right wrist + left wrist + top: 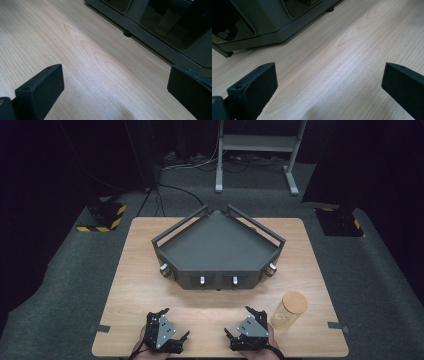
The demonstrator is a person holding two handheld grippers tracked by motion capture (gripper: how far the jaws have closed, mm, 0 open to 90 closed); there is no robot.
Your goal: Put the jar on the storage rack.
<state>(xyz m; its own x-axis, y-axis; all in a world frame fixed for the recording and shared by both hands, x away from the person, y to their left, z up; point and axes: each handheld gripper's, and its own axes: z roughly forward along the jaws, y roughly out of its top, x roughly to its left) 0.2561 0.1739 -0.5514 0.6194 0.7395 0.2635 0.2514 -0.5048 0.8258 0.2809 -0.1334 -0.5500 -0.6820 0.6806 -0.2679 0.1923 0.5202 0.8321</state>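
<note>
Wooden table [150, 270] carries a dark tray unit [218, 245]; left gripper [159, 312] and right gripper [252, 311]: jaws apart, empty; glass jar [286, 314] just beside right gripper.

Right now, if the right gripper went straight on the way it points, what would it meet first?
Probably the dark tray unit. The right gripper is open, with bare wooden table between its fingers, and the unit's front panel lies ahead, toward the right. How far ahead is hard to judge.

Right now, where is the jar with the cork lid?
In the high view, the jar stands upright on the wooden table at the near right, just right of the right hand-held gripper and in front of the dark tray unit's right corner.
</note>
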